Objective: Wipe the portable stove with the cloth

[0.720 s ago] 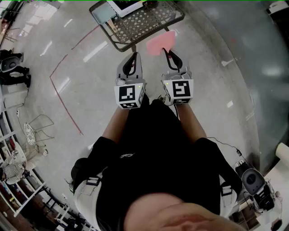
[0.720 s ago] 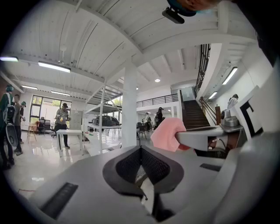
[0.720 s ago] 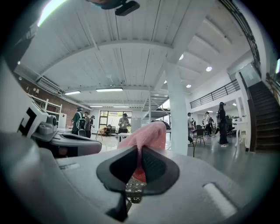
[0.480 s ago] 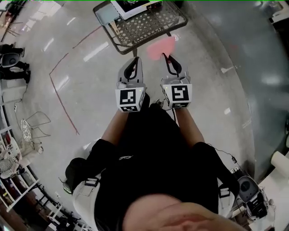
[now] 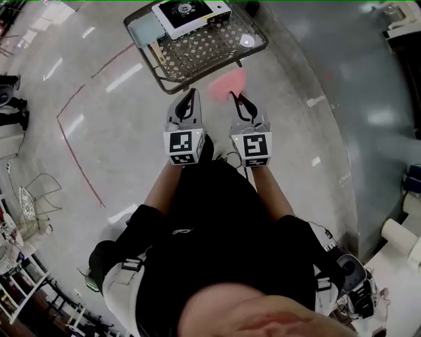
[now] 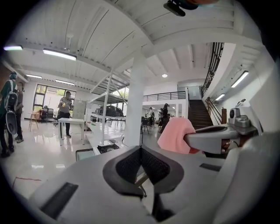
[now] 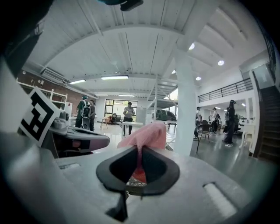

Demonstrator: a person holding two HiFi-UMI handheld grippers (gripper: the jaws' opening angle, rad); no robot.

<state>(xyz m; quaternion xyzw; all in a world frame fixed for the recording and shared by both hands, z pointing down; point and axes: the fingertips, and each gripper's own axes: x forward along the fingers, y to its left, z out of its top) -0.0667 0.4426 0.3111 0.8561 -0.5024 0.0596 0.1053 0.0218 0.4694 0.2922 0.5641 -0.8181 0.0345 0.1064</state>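
2 grippers hovered just short of the mesh table [image 5: 204, 47]. The left gripper [image 5: 191, 94] was pressed together and empty; the right gripper [image 5: 234, 99] pinched the pink cloth [image 5: 227, 81] at the table's near edge. The portable stove [image 5: 191, 14] sat on the table's far side. Step judged: approach. The next move called for reaching across the table to lay the cloth on the stove.

**Around the work area: a large, glossy-floored hall**

A metal lattice table [image 5: 197, 49] stands on the shiny grey floor [image 5: 316, 164], with a pale blue square pad [image 5: 141, 29] at its left corner. A red tape line [image 5: 80, 161] angles across the floor. Farther off are a white pillar [image 6: 134, 100], a dark staircase [image 6: 199, 114], and a standing person [image 6: 66, 111] beside a white table [image 6: 72, 120].
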